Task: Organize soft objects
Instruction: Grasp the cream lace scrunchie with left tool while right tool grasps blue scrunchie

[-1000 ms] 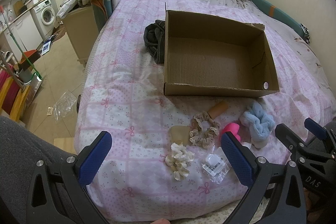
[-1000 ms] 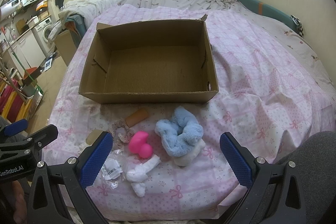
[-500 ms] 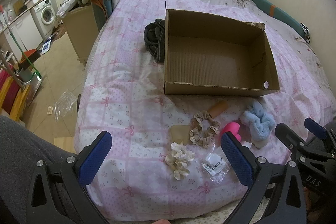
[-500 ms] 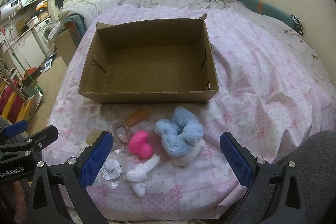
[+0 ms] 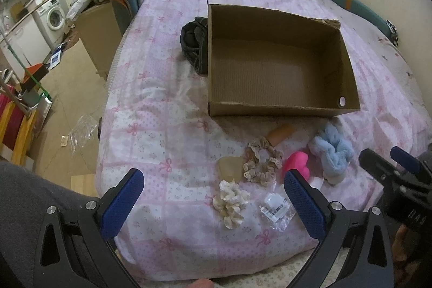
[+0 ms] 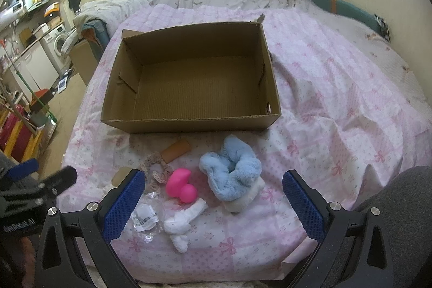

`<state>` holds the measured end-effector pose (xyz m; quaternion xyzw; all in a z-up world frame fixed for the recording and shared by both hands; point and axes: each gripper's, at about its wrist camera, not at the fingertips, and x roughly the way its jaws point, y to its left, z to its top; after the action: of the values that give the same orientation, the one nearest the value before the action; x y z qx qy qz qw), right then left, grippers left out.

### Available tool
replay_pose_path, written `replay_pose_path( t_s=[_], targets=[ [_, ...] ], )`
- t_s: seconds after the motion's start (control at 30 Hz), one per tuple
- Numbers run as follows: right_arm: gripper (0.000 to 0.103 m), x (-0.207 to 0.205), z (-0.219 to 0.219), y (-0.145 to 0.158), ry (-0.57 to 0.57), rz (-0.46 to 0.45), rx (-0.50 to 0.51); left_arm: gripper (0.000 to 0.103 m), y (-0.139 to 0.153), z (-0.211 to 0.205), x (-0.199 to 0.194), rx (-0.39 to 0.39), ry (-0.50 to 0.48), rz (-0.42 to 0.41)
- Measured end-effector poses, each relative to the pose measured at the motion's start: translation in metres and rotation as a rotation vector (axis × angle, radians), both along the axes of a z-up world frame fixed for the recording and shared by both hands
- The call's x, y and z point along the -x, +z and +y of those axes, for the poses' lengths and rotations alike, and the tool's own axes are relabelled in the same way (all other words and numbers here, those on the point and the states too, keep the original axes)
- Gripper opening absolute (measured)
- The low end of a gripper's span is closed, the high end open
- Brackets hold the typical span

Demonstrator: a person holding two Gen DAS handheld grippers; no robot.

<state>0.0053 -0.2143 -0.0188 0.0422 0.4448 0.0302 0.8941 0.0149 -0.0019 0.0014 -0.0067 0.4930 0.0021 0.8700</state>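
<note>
Nothing much has changed over the last second: both views hold almost the same framing, so we are still hovering at the near edge of the bed (image 5: 162, 142) without starting a pick. Our left gripper (image 5: 213, 193) and right gripper (image 6: 210, 193) both stand wide apart and hold nothing. We see the cardboard box (image 6: 189, 123) empty, while the soft things lie in a loose cluster just in front of it: blue fluffy scrunchie (image 6: 232, 174), pink toy (image 6: 181, 185), beige scrunchie (image 5: 260, 162), cream scrunchie (image 5: 229, 203) and white cloth piece (image 6: 183, 223). We judge the sorting not yet begun.
</note>
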Motion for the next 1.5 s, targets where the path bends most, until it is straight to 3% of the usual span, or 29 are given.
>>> replay_pose_path(
  t_s=[0.17, 0.37, 0.53, 0.6, 0.63, 0.73, 0.8, 0.97, 1.03, 1.1, 1.23, 1.5],
  targets=[
    [0.103, -0.019, -0.021, 0.002, -0.028, 0.076, -0.081, 0.103, 0.001, 0.013, -0.02, 0.005, 0.033, 0.086],
    [0.103, -0.042, -0.044, -0.003, -0.044, 0.154, -0.103, 0.103, -0.03, 0.024, -0.039, 0.029, 0.036, 0.257],
    [0.103, -0.048, -0.06, -0.015, -0.091, 0.198, -0.143, 0.07, -0.082, 0.018, -0.045, 0.152, 0.024, 0.459],
    [0.103, -0.049, -0.062, -0.021, -0.1, 0.214, -0.161, 0.067, -0.093, 0.013, -0.045, 0.169, 0.014, 0.494],
    [0.103, -0.05, -0.062, -0.024, -0.102, 0.219, -0.169, 0.059, -0.098, 0.01, -0.046, 0.162, 0.012, 0.503],
    [0.103, -0.049, -0.063, -0.026, -0.109, 0.22, -0.182, 0.049, -0.11, 0.005, -0.048, 0.182, 0.002, 0.532],
    [0.103, -0.048, -0.062, -0.027, -0.108, 0.216, -0.18, 0.042, -0.115, 0.005, -0.049, 0.178, -0.001, 0.546],
    [0.103, -0.049, -0.06, -0.028, -0.107, 0.214, -0.18, 0.036, -0.115, 0.006, -0.046, 0.169, -0.019, 0.53],
    [0.103, -0.049, -0.061, -0.029, -0.113, 0.215, -0.185, 0.021, -0.114, 0.004, -0.042, 0.159, -0.027, 0.533],
    [0.103, -0.049, -0.061, -0.029, -0.114, 0.213, -0.189, 0.017, -0.109, 0.005, -0.036, 0.172, -0.019, 0.525],
    [0.103, -0.049, -0.061, -0.028, -0.109, 0.205, -0.185, 0.016, -0.084, 0.009, -0.016, 0.189, -0.024, 0.489],
    [0.103, -0.048, -0.075, -0.026, -0.148, 0.2, -0.254, 0.016, -0.031, 0.028, -0.004, 0.146, -0.028, 0.369]
  ],
)
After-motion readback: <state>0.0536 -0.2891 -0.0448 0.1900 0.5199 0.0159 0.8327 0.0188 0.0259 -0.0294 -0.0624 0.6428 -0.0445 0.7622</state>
